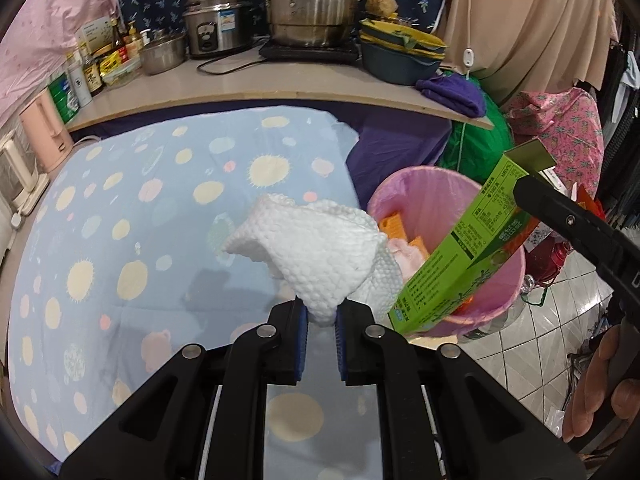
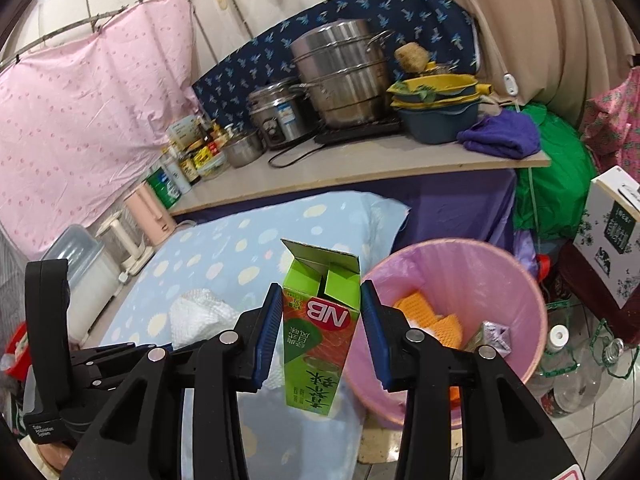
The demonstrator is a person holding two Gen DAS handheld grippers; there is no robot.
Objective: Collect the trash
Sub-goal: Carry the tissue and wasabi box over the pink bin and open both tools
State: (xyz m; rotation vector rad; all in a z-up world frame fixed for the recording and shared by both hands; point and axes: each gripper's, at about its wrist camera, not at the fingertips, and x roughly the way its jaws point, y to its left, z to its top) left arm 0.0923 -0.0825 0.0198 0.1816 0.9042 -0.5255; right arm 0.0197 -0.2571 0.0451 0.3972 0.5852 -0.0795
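Observation:
My left gripper [image 1: 322, 320] is shut on a crumpled white paper towel [image 1: 320, 248] and holds it above the blue dotted cloth [image 1: 120, 208], just left of the pink-lined trash bin [image 1: 432, 200]. My right gripper [image 2: 320, 320] is shut on a green carton [image 2: 320, 332] with open top flaps, held upright at the left rim of the bin [image 2: 460, 276]. The carton [image 1: 472, 248] also shows in the left wrist view, tilted over the bin. The bin holds orange pieces [image 2: 424, 312] and a small silvery wrapper [image 2: 496, 336]. The towel [image 2: 200, 316] shows left of the carton.
A counter [image 1: 280, 88] behind carries pots, a rice cooker, bottles, bowls and a purple cloth [image 1: 452, 92]. A green bag [image 1: 480, 140] and pink floral cloth stand behind the bin. Plastic bottles [image 2: 572, 372] and a white box [image 2: 612, 232] sit on the tiled floor at right.

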